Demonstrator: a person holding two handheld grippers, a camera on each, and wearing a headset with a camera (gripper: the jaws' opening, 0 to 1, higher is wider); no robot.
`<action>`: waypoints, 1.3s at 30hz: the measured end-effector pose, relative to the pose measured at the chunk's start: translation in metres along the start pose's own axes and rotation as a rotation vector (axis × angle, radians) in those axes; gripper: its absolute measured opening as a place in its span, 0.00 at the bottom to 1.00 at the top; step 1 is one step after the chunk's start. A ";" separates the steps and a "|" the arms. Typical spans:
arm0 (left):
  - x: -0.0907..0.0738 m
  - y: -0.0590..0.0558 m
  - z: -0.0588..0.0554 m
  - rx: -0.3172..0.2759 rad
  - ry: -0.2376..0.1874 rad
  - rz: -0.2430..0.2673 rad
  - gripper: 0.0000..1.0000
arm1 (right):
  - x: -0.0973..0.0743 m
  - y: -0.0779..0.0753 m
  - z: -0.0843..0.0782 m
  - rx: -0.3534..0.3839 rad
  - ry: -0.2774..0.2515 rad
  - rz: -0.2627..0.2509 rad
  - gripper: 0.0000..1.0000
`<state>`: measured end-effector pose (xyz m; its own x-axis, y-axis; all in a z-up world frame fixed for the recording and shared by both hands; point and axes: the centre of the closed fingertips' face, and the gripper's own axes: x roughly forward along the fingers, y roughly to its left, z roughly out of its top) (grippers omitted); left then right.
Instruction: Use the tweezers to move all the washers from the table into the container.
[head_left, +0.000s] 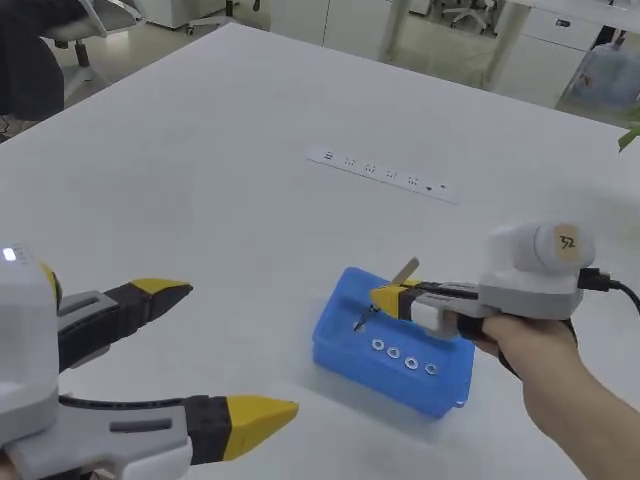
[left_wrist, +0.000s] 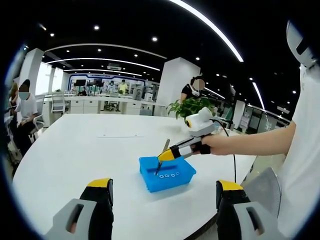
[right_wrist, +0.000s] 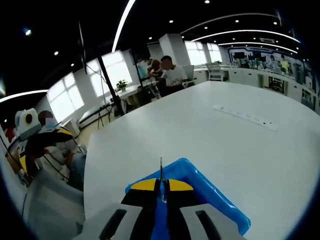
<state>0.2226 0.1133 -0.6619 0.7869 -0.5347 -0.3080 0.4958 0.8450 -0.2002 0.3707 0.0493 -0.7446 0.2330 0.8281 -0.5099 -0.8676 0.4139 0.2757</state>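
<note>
Blue container on a white table, four washers in a row inside. Right gripper is clamped on the tweezers, whose tips dip into the container (whether they pinch a washer is unclear). Left gripper hangs wide open, empty.

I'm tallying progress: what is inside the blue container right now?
Four washers lie in a row in the blue container, with the tweezers in the right gripper dipping in. The corner beneath that gripper is covered, so more could hide there.
</note>
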 end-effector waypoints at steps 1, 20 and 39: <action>0.000 0.000 0.000 -0.001 -0.001 0.000 0.86 | 0.002 -0.001 -0.002 -0.006 0.011 -0.002 0.02; 0.003 0.000 0.003 -0.007 -0.007 -0.008 0.86 | 0.009 -0.007 -0.019 -0.064 0.082 -0.018 0.03; 0.014 -0.015 0.012 0.018 -0.013 -0.065 0.71 | -0.044 0.024 0.013 -0.076 -0.114 0.013 0.03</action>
<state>0.2308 0.0937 -0.6517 0.7576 -0.5882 -0.2828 0.5523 0.8087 -0.2024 0.3451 0.0275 -0.7045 0.2664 0.8724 -0.4099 -0.9005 0.3769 0.2170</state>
